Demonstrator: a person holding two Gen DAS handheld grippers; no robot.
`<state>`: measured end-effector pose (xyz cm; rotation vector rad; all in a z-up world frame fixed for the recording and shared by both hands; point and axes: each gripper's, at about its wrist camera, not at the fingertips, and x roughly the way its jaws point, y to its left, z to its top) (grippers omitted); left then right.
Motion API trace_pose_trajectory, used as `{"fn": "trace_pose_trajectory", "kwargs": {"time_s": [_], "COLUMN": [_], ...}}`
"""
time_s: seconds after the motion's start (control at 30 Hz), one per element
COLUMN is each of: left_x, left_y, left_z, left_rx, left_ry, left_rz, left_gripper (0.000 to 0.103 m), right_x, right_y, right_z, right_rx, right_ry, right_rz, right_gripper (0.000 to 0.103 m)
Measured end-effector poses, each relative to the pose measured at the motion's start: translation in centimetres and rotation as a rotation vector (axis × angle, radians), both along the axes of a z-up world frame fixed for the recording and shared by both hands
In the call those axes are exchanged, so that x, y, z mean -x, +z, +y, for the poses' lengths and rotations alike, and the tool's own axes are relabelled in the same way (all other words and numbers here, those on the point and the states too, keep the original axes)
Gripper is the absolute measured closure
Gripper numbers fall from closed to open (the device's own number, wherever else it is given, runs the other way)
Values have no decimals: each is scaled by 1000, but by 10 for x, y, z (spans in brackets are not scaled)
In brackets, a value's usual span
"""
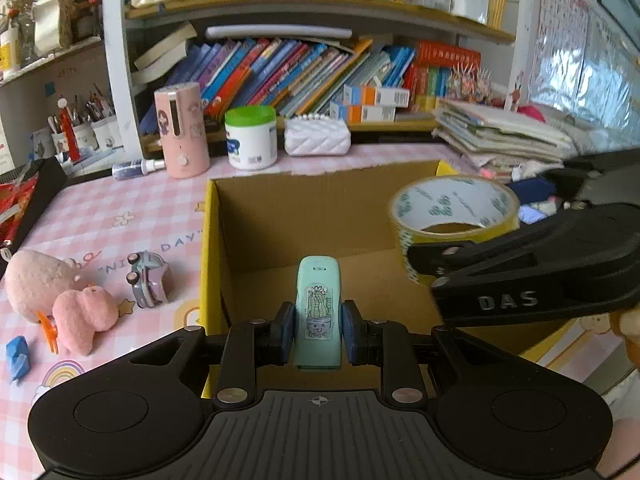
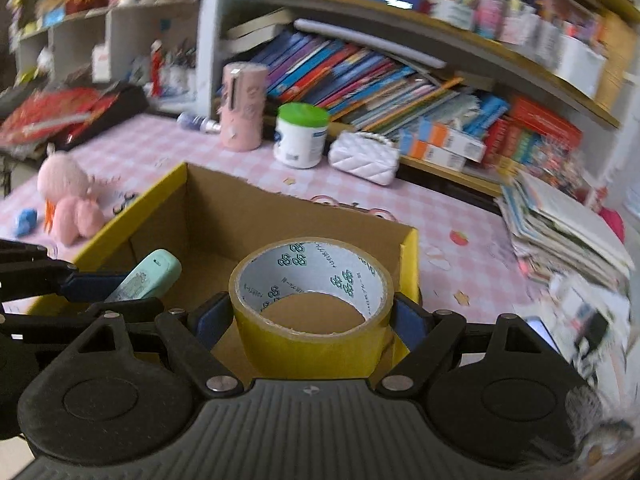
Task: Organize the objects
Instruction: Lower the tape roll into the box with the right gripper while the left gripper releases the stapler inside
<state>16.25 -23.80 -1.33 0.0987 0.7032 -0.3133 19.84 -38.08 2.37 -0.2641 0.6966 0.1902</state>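
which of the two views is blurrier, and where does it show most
The right wrist view is blurrier: the stack of papers and booklets at its right edge is smeared, and the shelf of leaning colourful books is soft, while the yellow roll of packing tape stays sharp. The left wrist view is crisp; fisheye bending curves its wooden shelf board.

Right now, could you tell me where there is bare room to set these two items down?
The cardboard box floor looks bare. The checked cloth is free between the box, pink canister and toy car. It is crowded around the plush toys and paper stack.
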Motion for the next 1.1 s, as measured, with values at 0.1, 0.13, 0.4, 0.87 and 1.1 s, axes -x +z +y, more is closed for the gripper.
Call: {"fn": "trace_pose_trajectory", "kwargs": {"time_s": [0.1, 0.13, 0.4, 0.87, 1.1], "left_x": [-4, -4, -11, -11, -1], "left_y": [-3, -4, -12, -13, 0], "left_z": [-5, -6, -16, -14, -9], "left_rx": [-15, -23, -77, -32, -13], "left_ry": [-6, -10, -32, -26, -26], "left_rz": [19, 23, 62, 55, 8], "left_gripper": [80, 80, 80, 76, 53], "right_x": [-15, -19, -50, -63, -54], "right_y": [-8, -10, -34, -56, -32], "right_z": [4, 6, 16, 20, 10], "right_rx": [49, 70, 190, 241, 195], "right_ry": [58, 81, 235, 266, 203], "right_rz": [22, 29, 140, 266, 180], "right_gripper": [20, 20, 20, 20, 15]}}
